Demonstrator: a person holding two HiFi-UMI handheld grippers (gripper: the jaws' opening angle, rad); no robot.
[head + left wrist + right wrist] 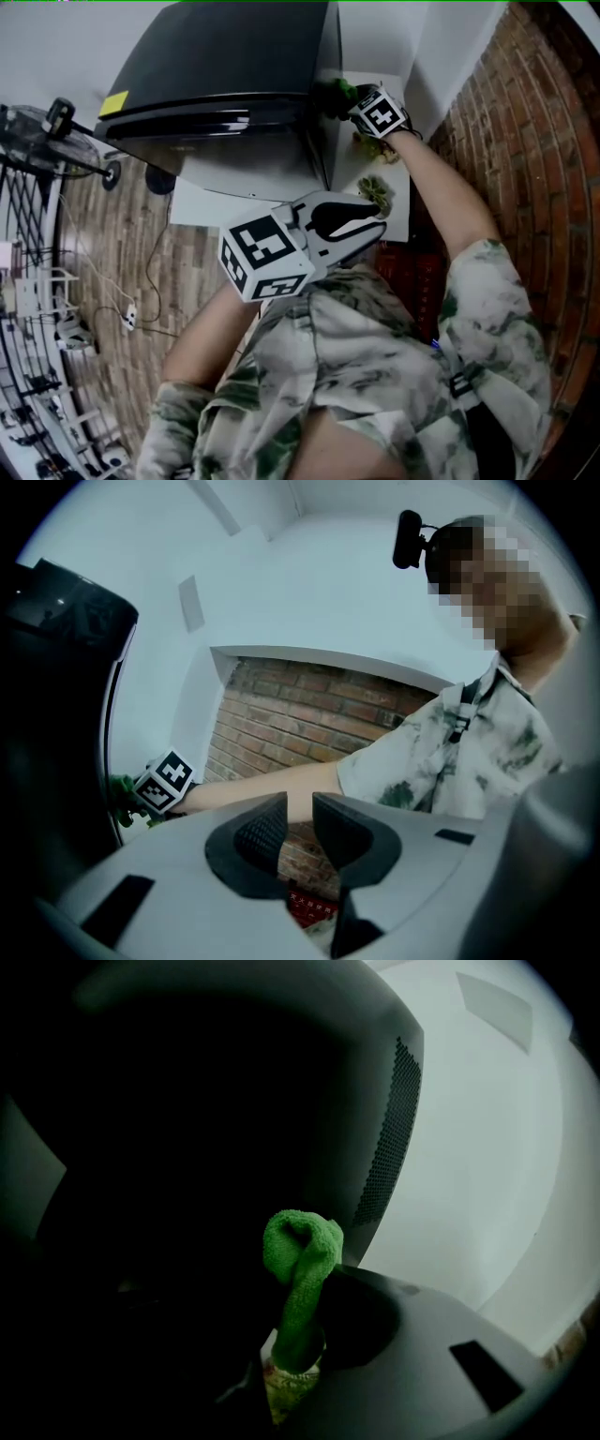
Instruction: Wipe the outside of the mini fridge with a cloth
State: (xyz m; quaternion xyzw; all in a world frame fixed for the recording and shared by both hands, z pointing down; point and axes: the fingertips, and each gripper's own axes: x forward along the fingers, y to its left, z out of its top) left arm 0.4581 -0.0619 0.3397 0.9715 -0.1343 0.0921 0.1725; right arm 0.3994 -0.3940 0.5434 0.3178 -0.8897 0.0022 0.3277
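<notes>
Left gripper (300, 802) parted, empty; right gripper (305, 1335) pinches green cloth (302, 1241) against mini fridge (225, 66).

Brick wall (525, 141) along the right. Wire-caged fan (37, 141) at left on plank floor (103, 239). Power strip (129, 317) lying nearby.

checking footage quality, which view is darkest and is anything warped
Right gripper view: darkest, the fridge fills it in shadow, only the green cloth stands out. Left gripper view: well lit, fisheye-bent walls, left gripper looms large. Head view: bright, curved edges.

No legible text (yellow sticker (114, 103) blurred)
</notes>
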